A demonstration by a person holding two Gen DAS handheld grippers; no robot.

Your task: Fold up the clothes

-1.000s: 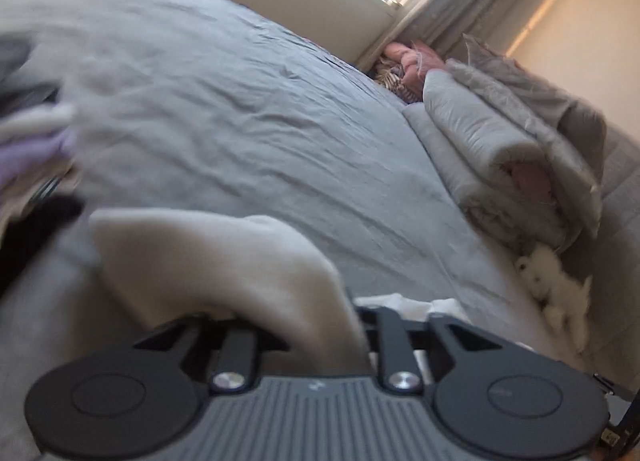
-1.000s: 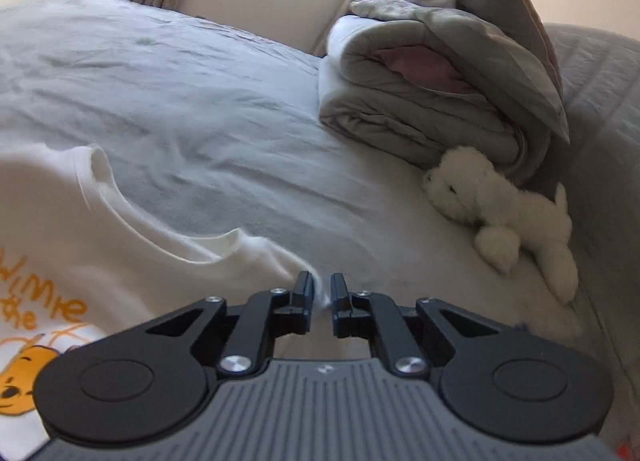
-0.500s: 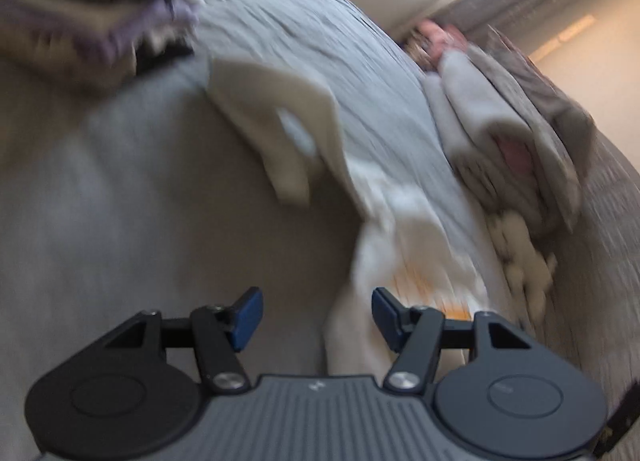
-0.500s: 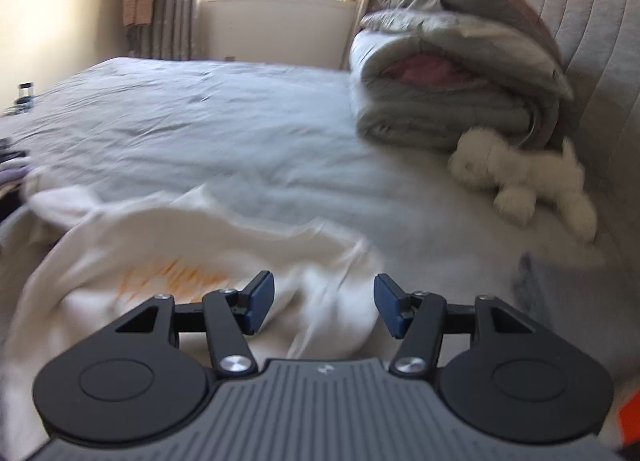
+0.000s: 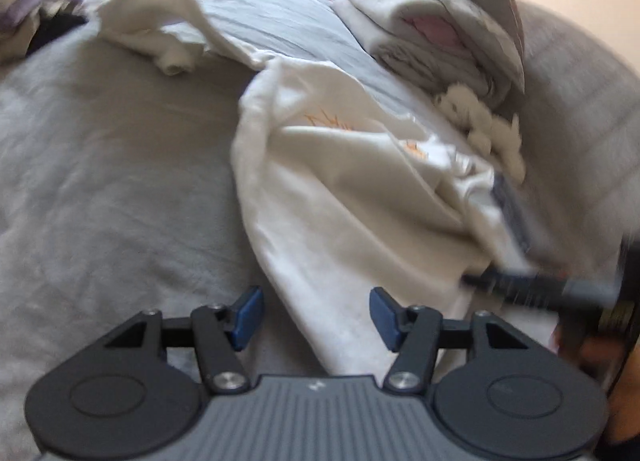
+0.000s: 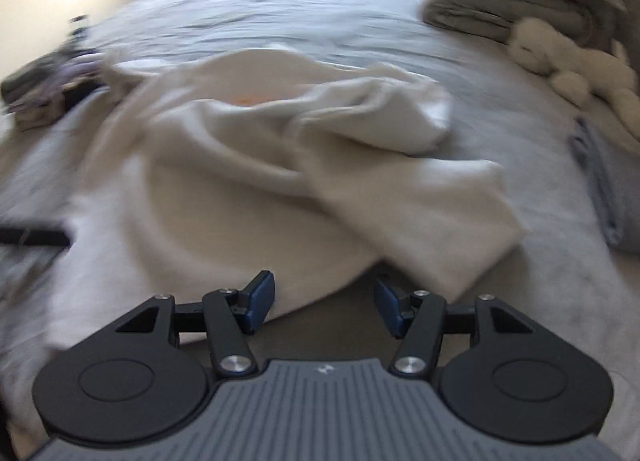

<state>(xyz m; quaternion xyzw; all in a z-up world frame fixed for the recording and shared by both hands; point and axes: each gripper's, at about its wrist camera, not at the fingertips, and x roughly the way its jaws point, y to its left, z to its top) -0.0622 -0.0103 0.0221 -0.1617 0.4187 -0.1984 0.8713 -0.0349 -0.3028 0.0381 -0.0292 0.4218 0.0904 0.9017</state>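
You are working over a white shirt that is lying rumpled on the grey bed, its orange print partly buried in creases and one sleeve flopping across the body. Your left gripper is hovering at the near hem with its jaws spread wide, gripping nothing; your right gripper is likewise gaping and empty just short of the cloth. A heap of other clothes is sitting at the far left, a rolled duvet and a plush toy at the far right. Judging by the bunched fabric, this shirt is showing no neat fold, so the flattening and folding are looking like work remaining.
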